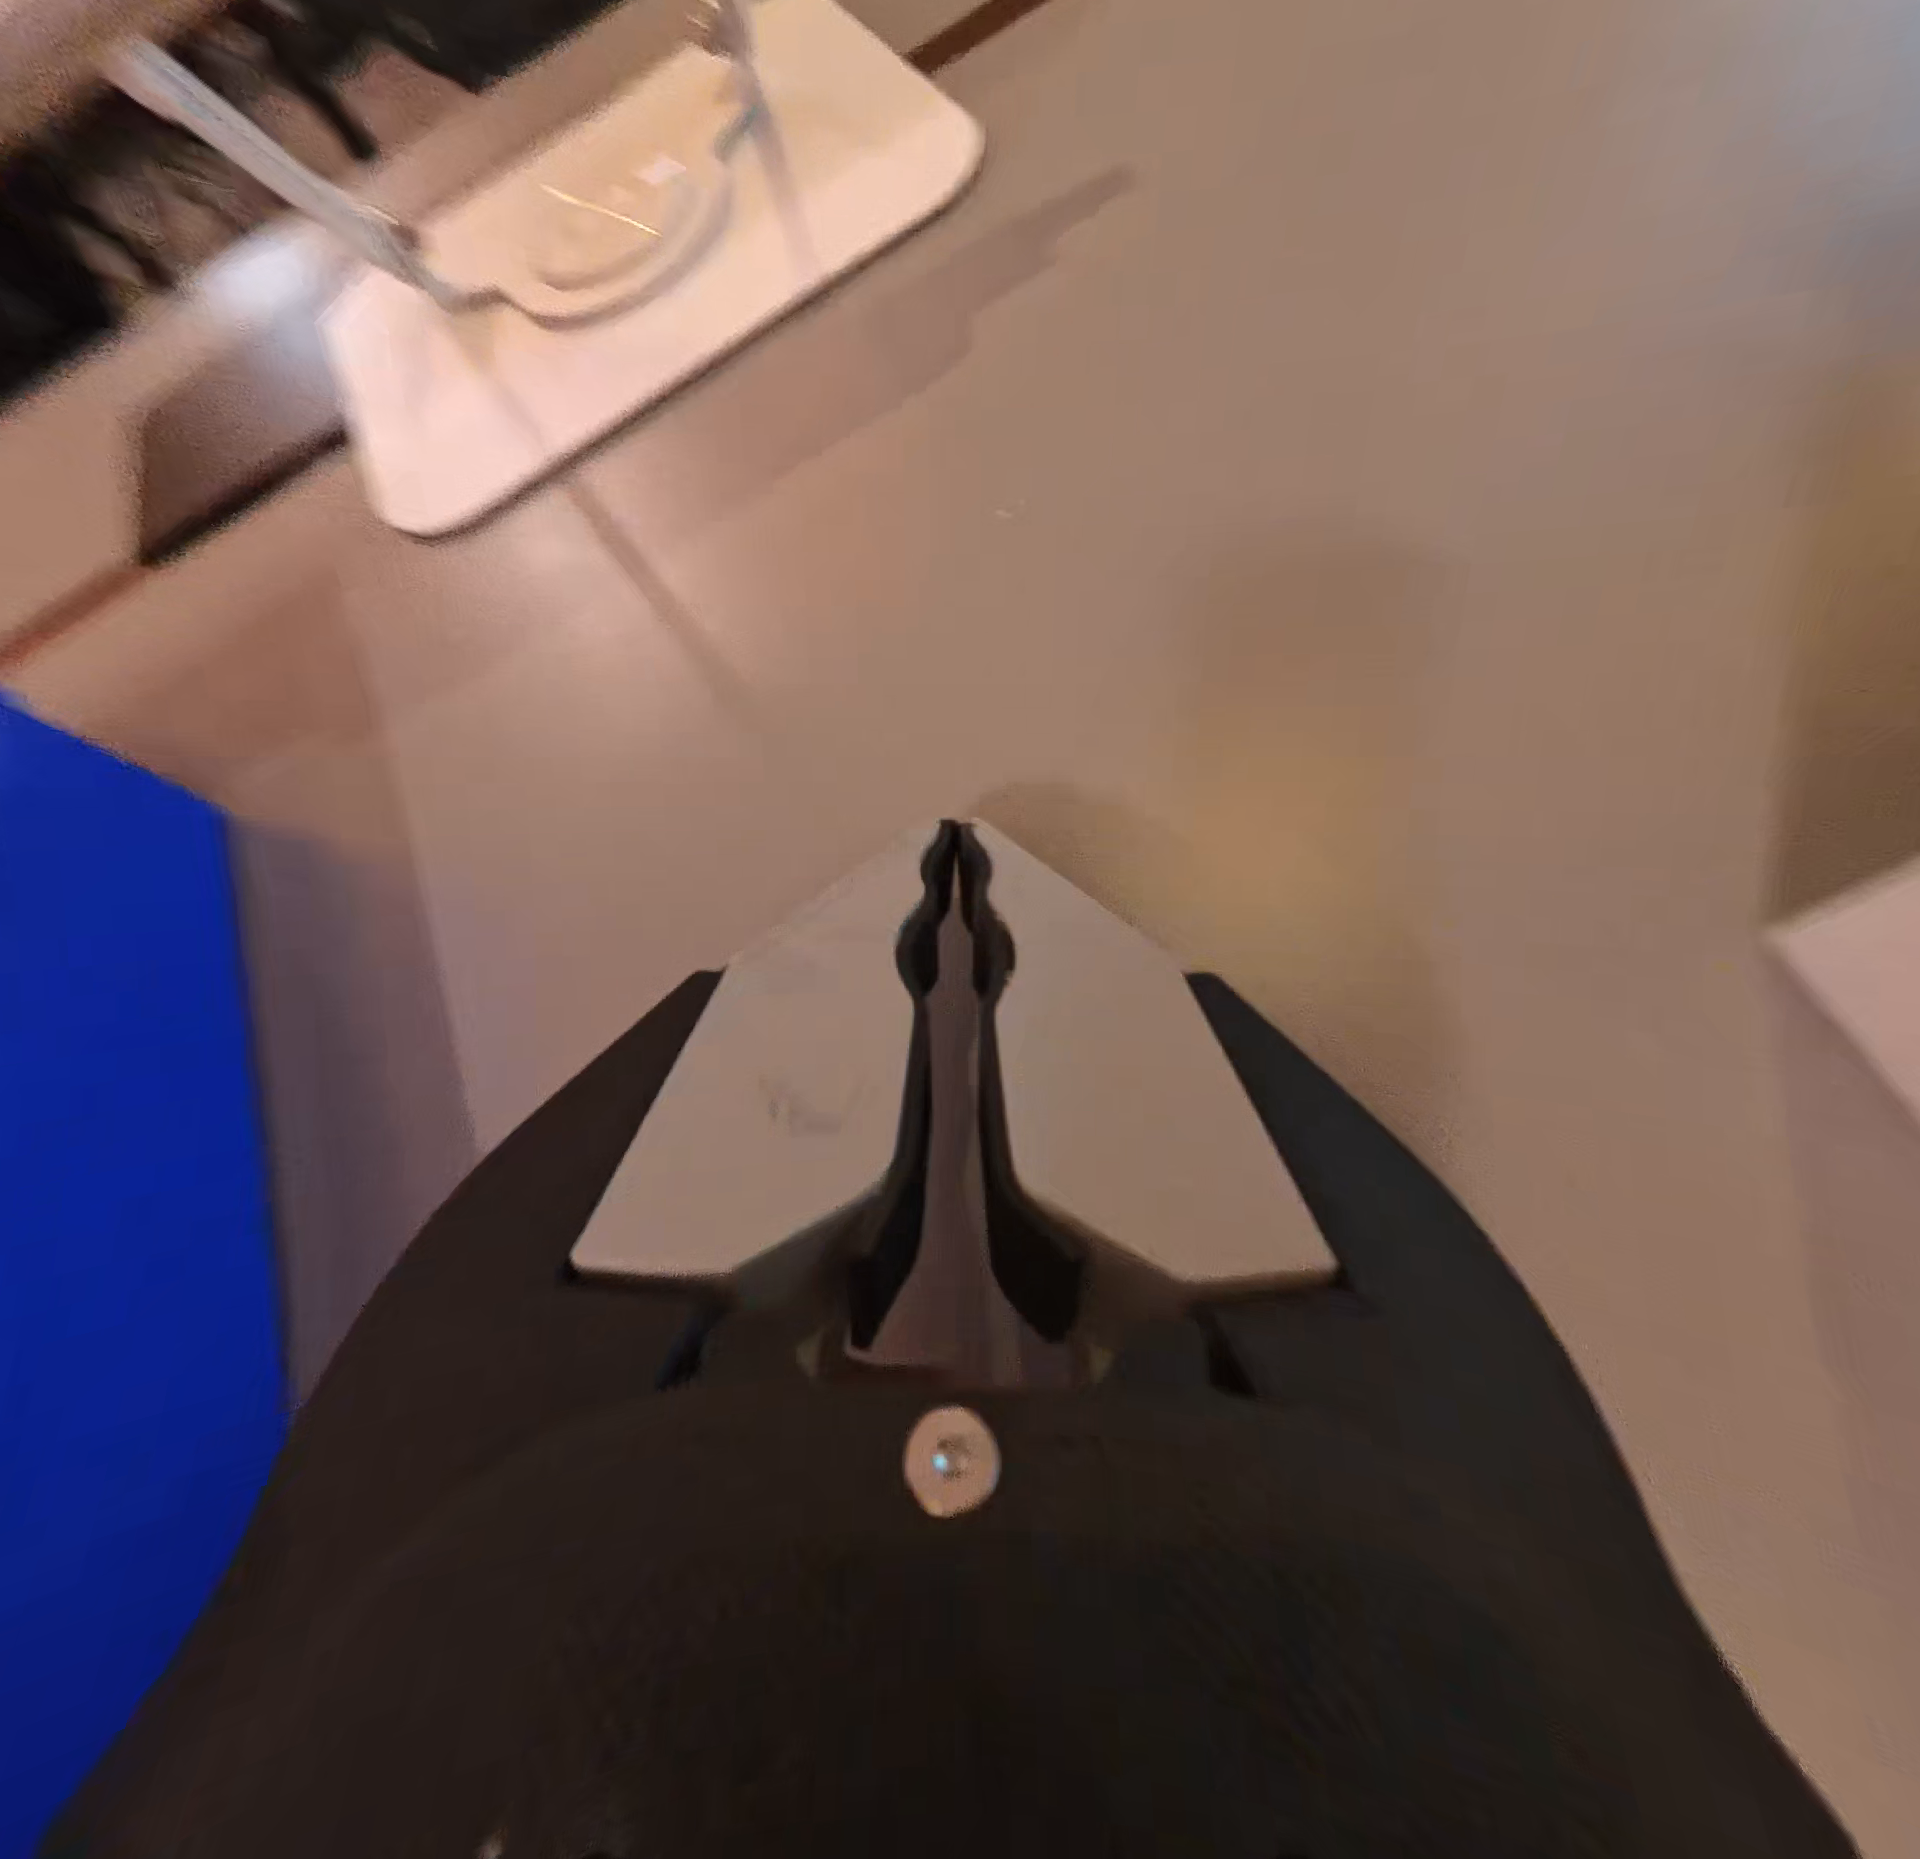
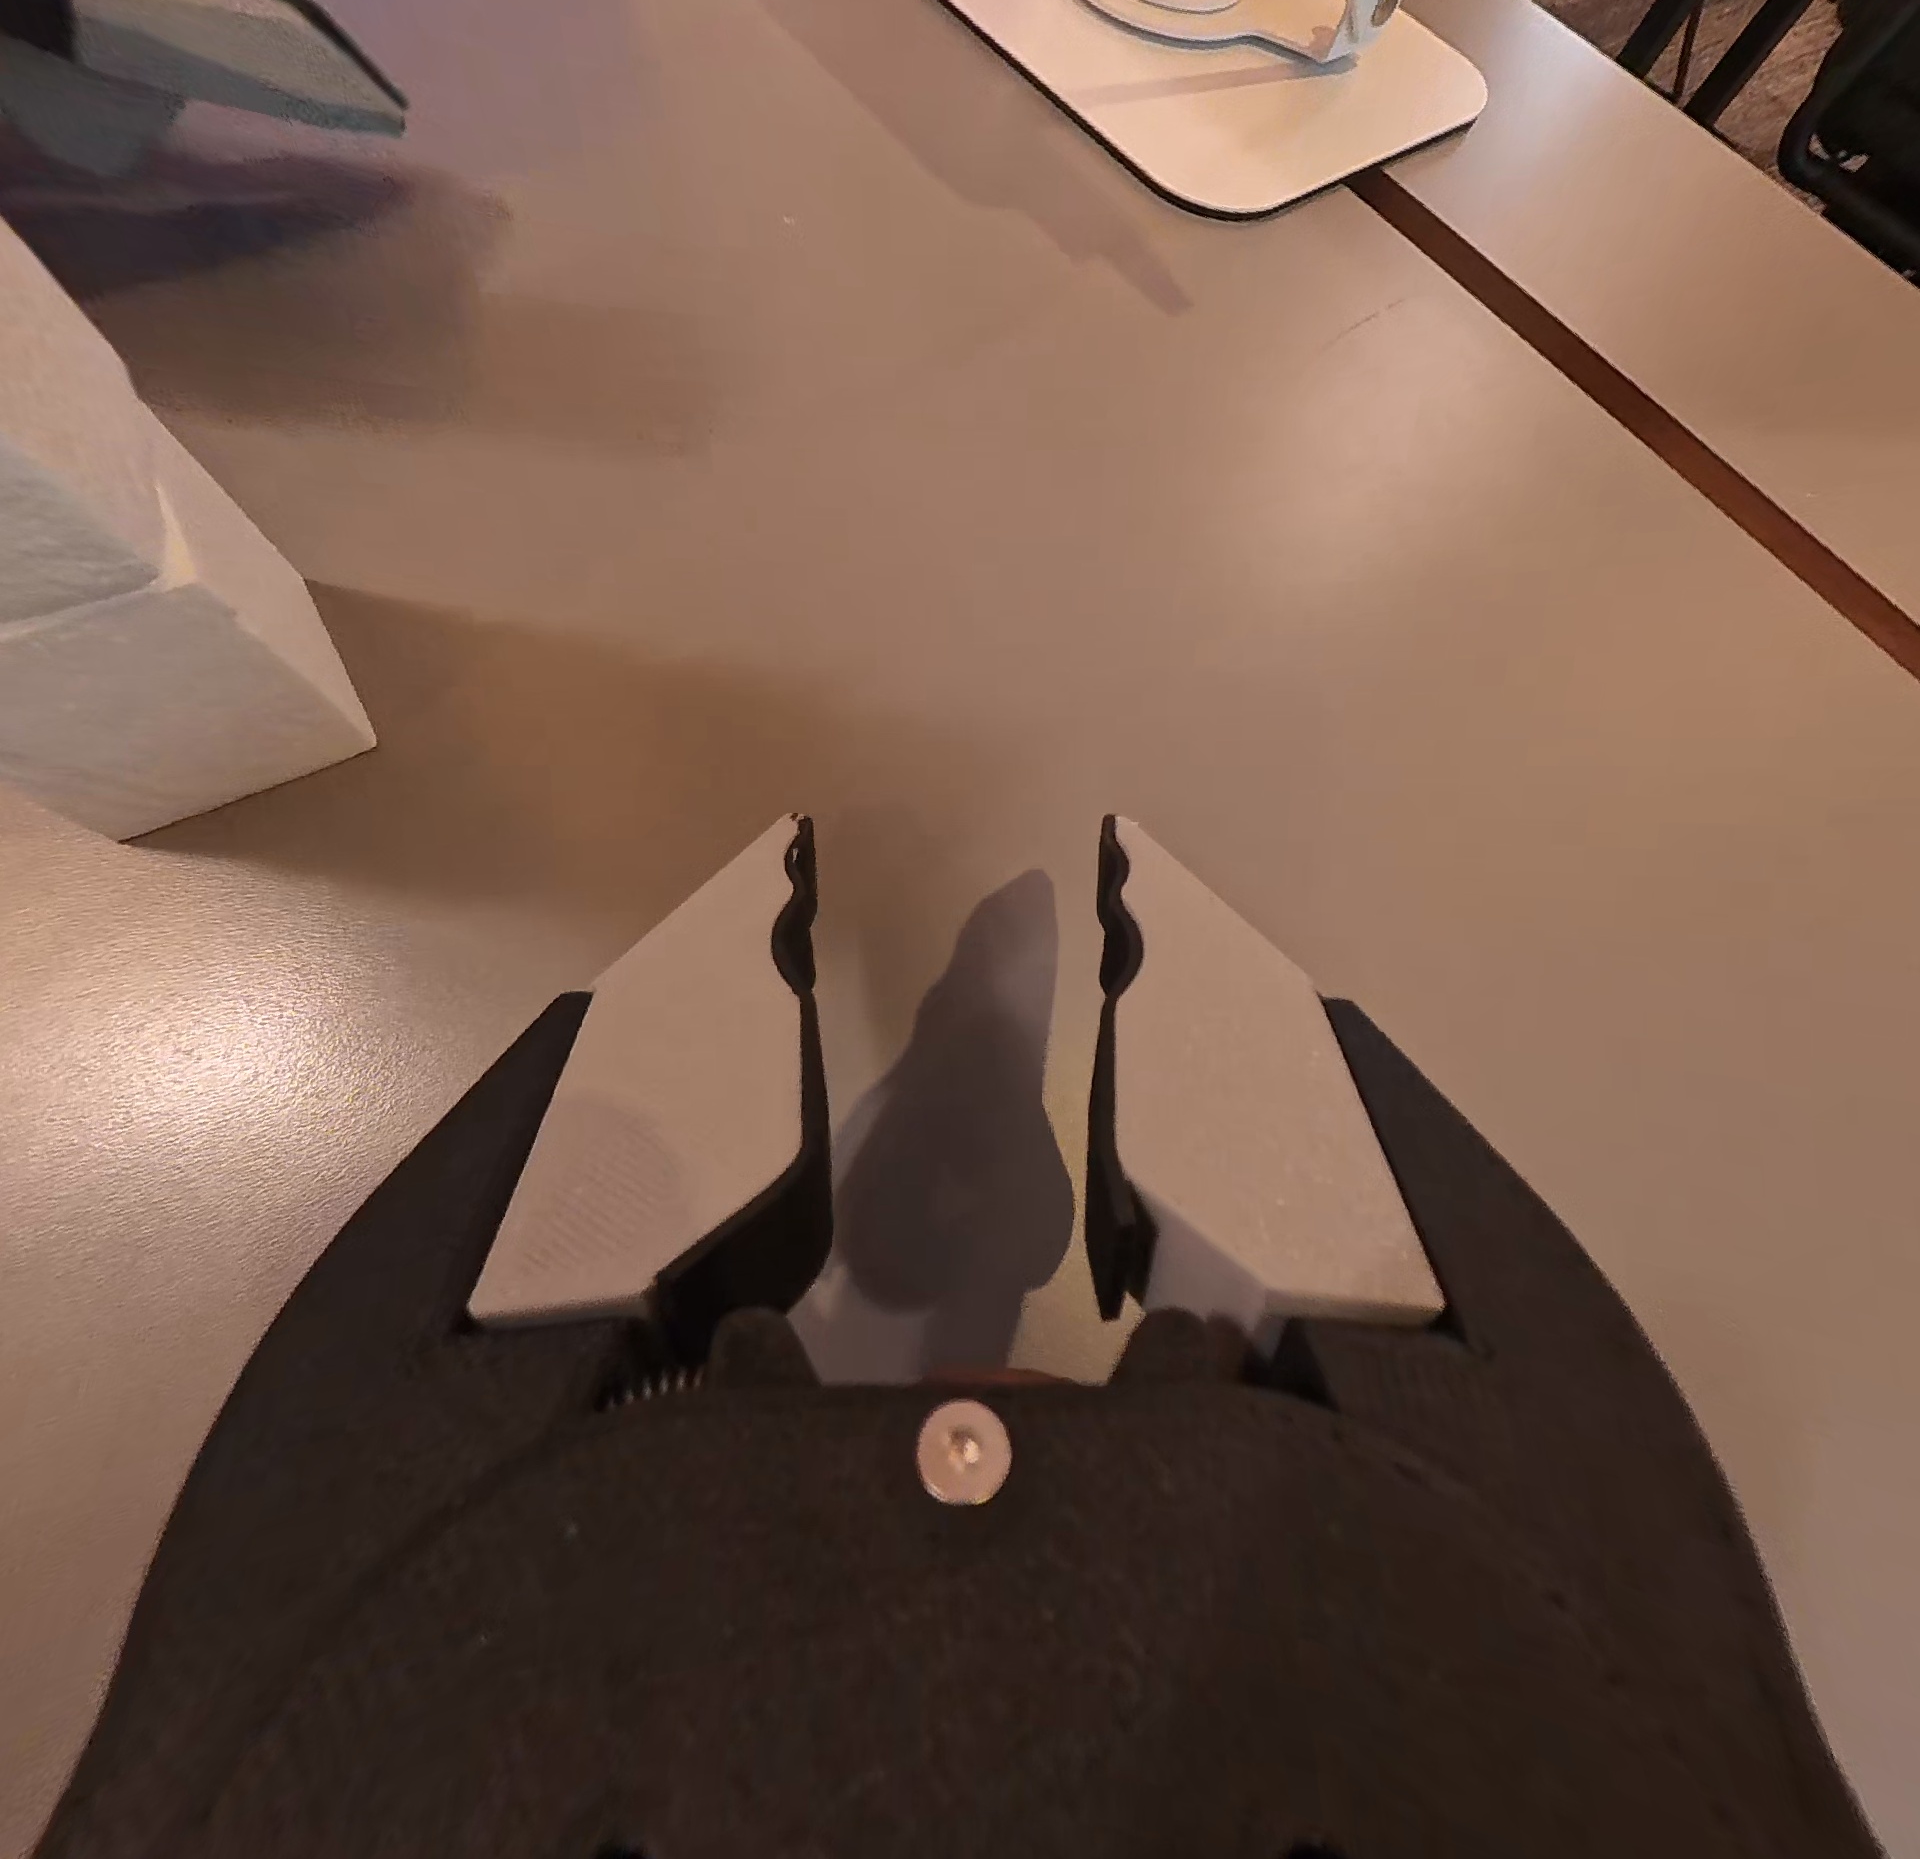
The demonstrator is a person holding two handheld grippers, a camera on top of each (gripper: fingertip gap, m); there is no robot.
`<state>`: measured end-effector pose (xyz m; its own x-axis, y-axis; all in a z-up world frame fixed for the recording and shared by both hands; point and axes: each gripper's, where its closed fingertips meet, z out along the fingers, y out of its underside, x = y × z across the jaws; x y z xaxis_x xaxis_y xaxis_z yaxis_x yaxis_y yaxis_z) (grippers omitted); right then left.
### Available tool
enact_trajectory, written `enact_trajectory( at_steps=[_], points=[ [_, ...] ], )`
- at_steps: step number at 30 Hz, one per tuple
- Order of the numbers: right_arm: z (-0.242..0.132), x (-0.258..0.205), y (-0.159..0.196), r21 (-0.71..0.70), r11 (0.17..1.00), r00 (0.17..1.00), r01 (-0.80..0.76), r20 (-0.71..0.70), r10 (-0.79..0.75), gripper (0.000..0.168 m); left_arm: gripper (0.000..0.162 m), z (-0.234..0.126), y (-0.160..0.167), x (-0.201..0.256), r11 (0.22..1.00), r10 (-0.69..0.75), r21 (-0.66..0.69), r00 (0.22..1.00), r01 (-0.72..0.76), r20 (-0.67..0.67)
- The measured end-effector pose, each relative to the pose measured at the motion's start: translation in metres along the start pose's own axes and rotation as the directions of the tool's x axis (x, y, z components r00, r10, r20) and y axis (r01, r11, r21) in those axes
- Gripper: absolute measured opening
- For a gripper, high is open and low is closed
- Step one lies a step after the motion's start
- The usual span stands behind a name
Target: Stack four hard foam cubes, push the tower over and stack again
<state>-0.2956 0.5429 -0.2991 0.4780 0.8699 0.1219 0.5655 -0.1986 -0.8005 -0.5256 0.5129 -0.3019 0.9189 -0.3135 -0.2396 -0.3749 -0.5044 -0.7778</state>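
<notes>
In the left wrist view, which is motion-blurred, my left gripper (image 1: 954,830) is shut, its black pads touching with nothing between them, above the bare beige table (image 1: 1143,562). A blue block (image 1: 114,1186) fills the left edge, and a white corner (image 1: 1860,988) shows at the right edge. In the right wrist view my right gripper (image 2: 956,827) is open and empty over the table, with only its shadow between the fingers. White foam blocks (image 2: 156,656) stand at the left edge, to the left of that gripper and apart from it, partly cut off by the frame.
A white flat stand base (image 2: 1299,74) lies at the far side of the table and also shows in the left wrist view (image 1: 665,251). A dark seam (image 2: 1662,427) runs along the table on the right. A blurred dark and pale object (image 2: 208,53) is at the upper left. The tips of one gripper are about 25 cm away from the tips of the other. My left gripper is the nearer one to the blue block (image 1: 114,1186): about 20 cm, against 40 cm.
</notes>
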Motion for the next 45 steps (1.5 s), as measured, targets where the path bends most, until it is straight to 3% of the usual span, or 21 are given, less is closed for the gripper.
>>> enact_trajectory(
  at_steps=[2, 6, 11, 17, 22, 25, 31, 38, 45],
  points=[
    [-0.001, 0.000, -0.002, 0.008, 1.000, 1.000, 0.004, -0.010, -0.004, 0.051, 0.000, 0.004, -0.005, -0.010, 0.996, 0.088, -0.001, 0.987, -0.088, 0.132],
    [-0.008, -0.008, -0.018, 0.070, 0.998, 1.000, 0.000, -0.007, 0.000, 0.048, 0.000, 0.000, -0.010, -0.012, 0.984, 0.170, 0.020, 0.959, -0.179, 0.228],
    [-0.021, -0.038, -0.047, 0.181, 0.983, 0.998, 0.035, 0.046, -0.044, 0.045, 0.000, -0.009, -0.015, -0.014, 0.983, 0.143, 0.073, 0.957, -0.166, 0.253],
    [-0.043, -0.076, -0.072, 0.293, 0.931, 0.968, 0.218, 0.052, -0.243, 0.032, 0.000, -0.014, -0.017, -0.019, 0.984, 0.117, 0.103, 0.958, -0.148, 0.263],
    [-0.063, -0.106, -0.075, 0.382, 0.876, 0.913, 0.294, 0.160, -0.376, 0.006, 0.000, -0.015, -0.018, -0.019, 0.983, 0.116, 0.110, 0.958, -0.150, 0.264],
    [-0.062, -0.114, -0.072, 0.383, 0.877, 0.898, 0.292, 0.205, -0.388, 0.006, 0.000, -0.016, -0.018, -0.020, 0.983, 0.107, 0.115, 0.958, -0.141, 0.266],
    [-0.058, -0.128, -0.069, 0.383, 0.871, 0.880, 0.307, 0.235, -0.414, 0.000, 0.000, -0.023, -0.021, -0.029, 0.984, 0.025, 0.163, 0.967, -0.069, 0.255],
    [-0.067, -0.138, -0.101, 0.513, 0.831, 0.909, 0.215, 0.205, -0.362, 0.000, 0.000, -0.060, -0.043, -0.051, 0.946, -0.125, 0.321, 0.962, 0.041, 0.244],
    [-0.025, -0.148, -0.119, 0.464, 0.858, 0.945, 0.221, 0.116, -0.306, 0.000, 0.000, -0.100, -0.055, -0.078, 0.872, -0.263, 0.476, 0.931, 0.117, 0.253]
  ],
)
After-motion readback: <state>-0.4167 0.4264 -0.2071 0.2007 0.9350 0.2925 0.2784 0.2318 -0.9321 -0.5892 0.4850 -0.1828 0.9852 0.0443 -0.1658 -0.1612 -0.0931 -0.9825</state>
